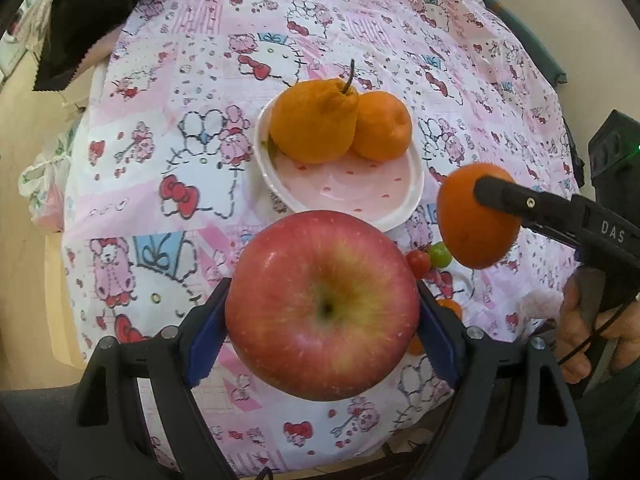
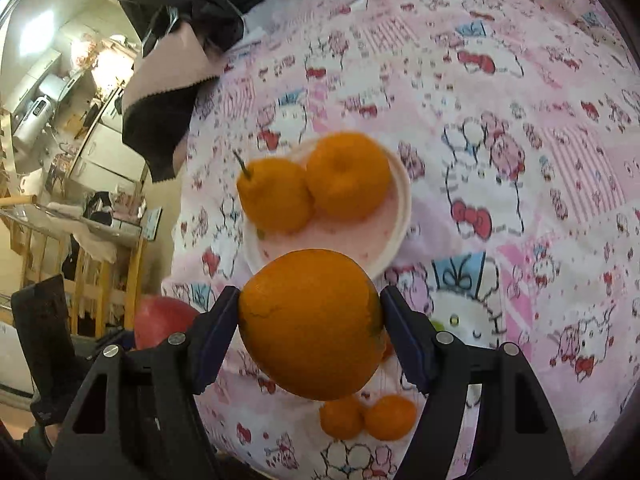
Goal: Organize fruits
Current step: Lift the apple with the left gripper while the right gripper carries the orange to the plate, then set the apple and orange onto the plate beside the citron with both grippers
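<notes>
Left wrist view: my left gripper (image 1: 322,320) clamps a red apple (image 1: 322,306) at lower centre, its calyx dimple facing the lens, so its core axis runs straight toward me. At right, my right gripper (image 1: 486,196) squeezes an orange (image 1: 468,220), long axis tilted up-left in the right wrist view. Above the apple, a pink plate (image 1: 360,196) carries a stemmed citrus (image 1: 314,122), stem up, touching a round one (image 1: 382,126). Beneath lies a pink cartoon-cat tablecloth (image 1: 180,128). Two small mandarins (image 2: 368,416) sit low in the right view; cluttered shelves (image 2: 80,216) fill its left.
</notes>
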### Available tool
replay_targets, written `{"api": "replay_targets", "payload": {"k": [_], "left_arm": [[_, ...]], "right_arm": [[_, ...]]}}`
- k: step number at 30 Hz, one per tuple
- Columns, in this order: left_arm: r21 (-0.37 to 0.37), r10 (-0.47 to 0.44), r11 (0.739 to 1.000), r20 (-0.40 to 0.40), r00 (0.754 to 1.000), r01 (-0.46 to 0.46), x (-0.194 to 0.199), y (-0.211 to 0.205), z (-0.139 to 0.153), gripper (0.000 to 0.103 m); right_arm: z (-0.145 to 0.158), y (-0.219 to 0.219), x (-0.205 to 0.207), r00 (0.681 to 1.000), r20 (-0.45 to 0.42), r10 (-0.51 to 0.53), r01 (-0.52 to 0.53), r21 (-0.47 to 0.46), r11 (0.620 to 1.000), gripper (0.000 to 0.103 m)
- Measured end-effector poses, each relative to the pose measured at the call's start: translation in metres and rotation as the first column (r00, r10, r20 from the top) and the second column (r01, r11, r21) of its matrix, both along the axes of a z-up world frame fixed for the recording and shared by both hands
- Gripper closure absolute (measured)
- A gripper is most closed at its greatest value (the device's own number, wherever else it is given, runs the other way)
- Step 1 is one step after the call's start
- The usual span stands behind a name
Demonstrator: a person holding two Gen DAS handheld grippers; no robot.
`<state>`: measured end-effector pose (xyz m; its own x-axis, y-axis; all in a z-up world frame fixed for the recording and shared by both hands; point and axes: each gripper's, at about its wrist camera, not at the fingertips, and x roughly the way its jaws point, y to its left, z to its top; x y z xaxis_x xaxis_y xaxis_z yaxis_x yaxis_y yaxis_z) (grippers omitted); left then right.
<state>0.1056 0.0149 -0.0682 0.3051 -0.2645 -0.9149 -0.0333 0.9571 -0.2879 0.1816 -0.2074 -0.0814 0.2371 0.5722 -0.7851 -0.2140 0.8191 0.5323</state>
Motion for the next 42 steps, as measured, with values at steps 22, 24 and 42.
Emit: {"api": "replay_targets", "payload": {"k": [22,24,42], "left_arm": [[0.063,-0.092,0.994,0.054,0.994,0.089,0.108,-0.042,-0.03,0.021],[0.063,-0.101,0.993,0.079,0.992,0.096,0.11,-0.04,-0.027,0.021],[0.067,-0.079,0.995,0.023,0.997,0.077,0.101,-0.035,-0.058,0.021]], "right_arm": [[-0.047,-0.006,0.066,0.988,-0.078,-0.135,0.132,-0.04,0.99,0.029],[-0.052,-0.011,0.068,0.984,-0.098,-0.149,0.146,-0.036,0.989,0.029],[-0.068,0.004,0.062,0.963,-0.208,-0.173,0.19,0.062,0.98,0.029]]}}
